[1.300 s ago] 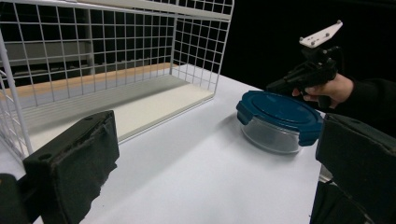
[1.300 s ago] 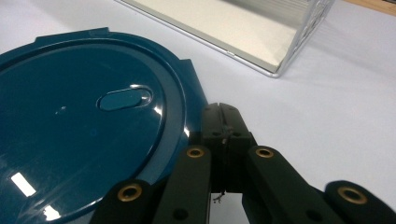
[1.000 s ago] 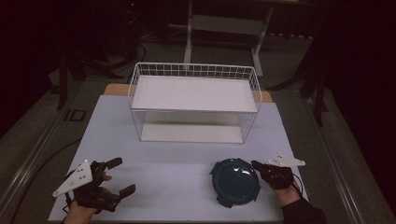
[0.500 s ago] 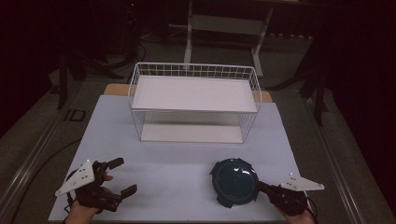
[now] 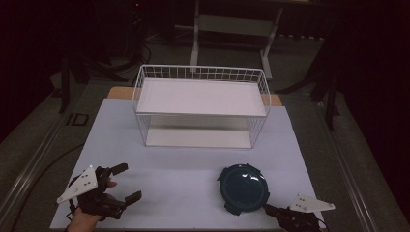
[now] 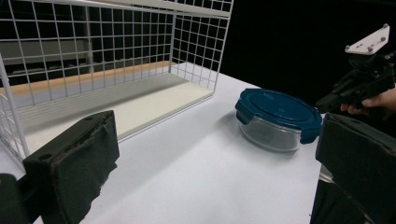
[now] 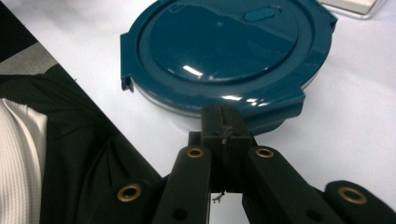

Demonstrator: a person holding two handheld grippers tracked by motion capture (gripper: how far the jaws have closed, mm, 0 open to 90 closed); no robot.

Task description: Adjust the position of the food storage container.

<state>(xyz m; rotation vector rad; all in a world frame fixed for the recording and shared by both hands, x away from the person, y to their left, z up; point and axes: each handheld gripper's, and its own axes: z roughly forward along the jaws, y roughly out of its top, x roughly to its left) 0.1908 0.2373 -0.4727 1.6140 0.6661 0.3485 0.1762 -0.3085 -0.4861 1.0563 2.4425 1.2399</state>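
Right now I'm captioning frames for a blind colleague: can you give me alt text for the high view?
A round glass container with a dark teal lid sits near the front right of a white table, with the right tool shut, its tips just at the container's near edge. The left tool rests open at the front left, and a white wire rack stands behind.

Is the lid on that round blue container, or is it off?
On. The lid sits flat on the container, side clips folded down over the rim.
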